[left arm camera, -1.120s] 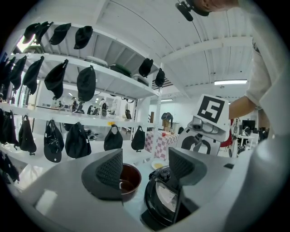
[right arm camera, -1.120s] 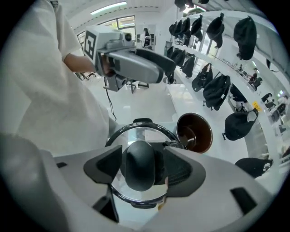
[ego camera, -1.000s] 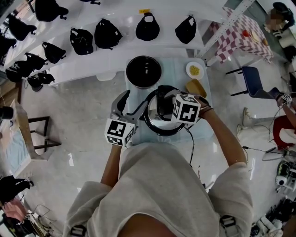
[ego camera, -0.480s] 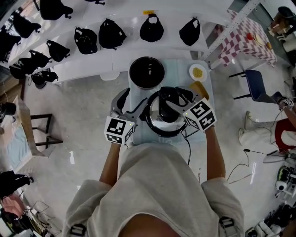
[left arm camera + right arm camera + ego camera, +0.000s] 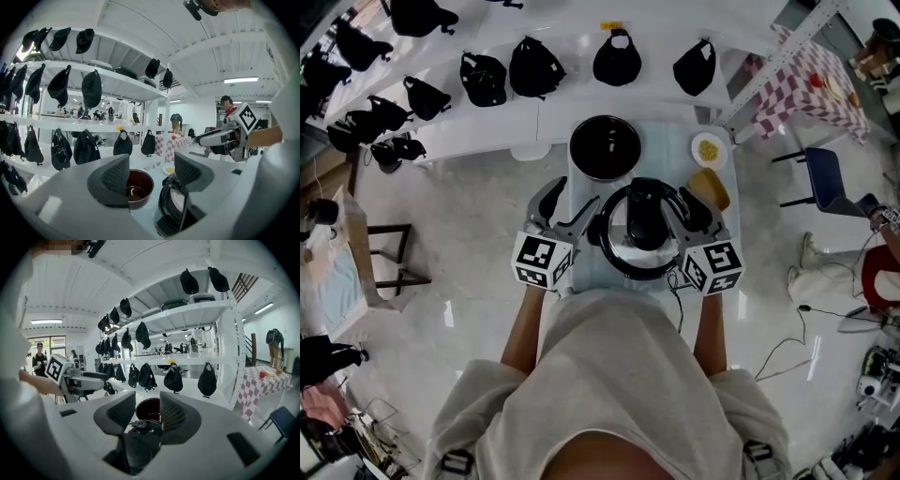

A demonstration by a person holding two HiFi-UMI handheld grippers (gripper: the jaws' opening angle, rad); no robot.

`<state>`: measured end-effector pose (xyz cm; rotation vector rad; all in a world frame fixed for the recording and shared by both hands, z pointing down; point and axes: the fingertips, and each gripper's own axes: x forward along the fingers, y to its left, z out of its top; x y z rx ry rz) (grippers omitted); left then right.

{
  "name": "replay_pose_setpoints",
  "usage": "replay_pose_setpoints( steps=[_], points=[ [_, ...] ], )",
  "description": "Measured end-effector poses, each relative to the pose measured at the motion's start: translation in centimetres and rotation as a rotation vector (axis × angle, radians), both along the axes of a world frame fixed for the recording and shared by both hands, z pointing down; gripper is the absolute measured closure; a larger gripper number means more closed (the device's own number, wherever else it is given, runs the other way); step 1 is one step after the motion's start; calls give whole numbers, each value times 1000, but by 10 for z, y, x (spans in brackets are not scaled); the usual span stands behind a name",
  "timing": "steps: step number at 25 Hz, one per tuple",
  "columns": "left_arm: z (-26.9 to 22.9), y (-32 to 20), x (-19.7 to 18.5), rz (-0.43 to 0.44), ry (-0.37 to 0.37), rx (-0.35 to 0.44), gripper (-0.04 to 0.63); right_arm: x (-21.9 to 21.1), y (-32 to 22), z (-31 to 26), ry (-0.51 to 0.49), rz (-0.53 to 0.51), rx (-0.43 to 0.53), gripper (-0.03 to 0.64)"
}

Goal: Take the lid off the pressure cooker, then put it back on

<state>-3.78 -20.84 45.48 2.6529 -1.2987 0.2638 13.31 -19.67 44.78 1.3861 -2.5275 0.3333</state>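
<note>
On the near side of the pressure cooker, closest of all: a grey-shirted torso and two forearms reaching toward it. Next, at the near left of the pressure cooker, the left claw, jaws set wide and gripping nothing, the cooker's dark open mouth showing in the gap beyond them. At the near right, the right claw, narrowed to about half and just been closing, with no pad seen pressing on anything. In its gap, slightly ahead and lower, the black handle of the lid, with a small knob on top. Lid off and lying on the pale blue table, just in front of the pressure cooker on the person's side, steel face ringed in black, between the two claws. Pressure cooker itself uncovered and upright toward the table's far edge. Just right of the pressure cooker, a small white plate of yellow food; nearer than that, a tan rounded thing, too small to name. Beyond the pressure cooker, white shelving hung with black bags. Far off to its right, a red-checked cloth and a blue chair.
</note>
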Motion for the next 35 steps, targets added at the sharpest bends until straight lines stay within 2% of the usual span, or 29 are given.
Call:
replay_pose_setpoints(
  steps=[3,4,7,8,10,23,35],
  points=[
    [0,3,2,15,-8,-1,331,1,5,1,3,16,-3,511],
    [0,4,3,22,-7,1,362,1,6,1,-4,25,-7,551],
    [-2,8,6,43,-5,9,470,3,7,2,-14,46,-12,614],
    [-2,9,7,51,-6,12,536,2,7,2,-13,46,-9,615],
    [-2,10,9,63,-8,13,567,1,8,2,-14,46,2,615],
    [1,10,9,64,-17,5,581,-1,6,6,33,52,13,617],
    [4,8,9,62,-18,7,581,1,4,11,37,68,9,617]
  ],
)
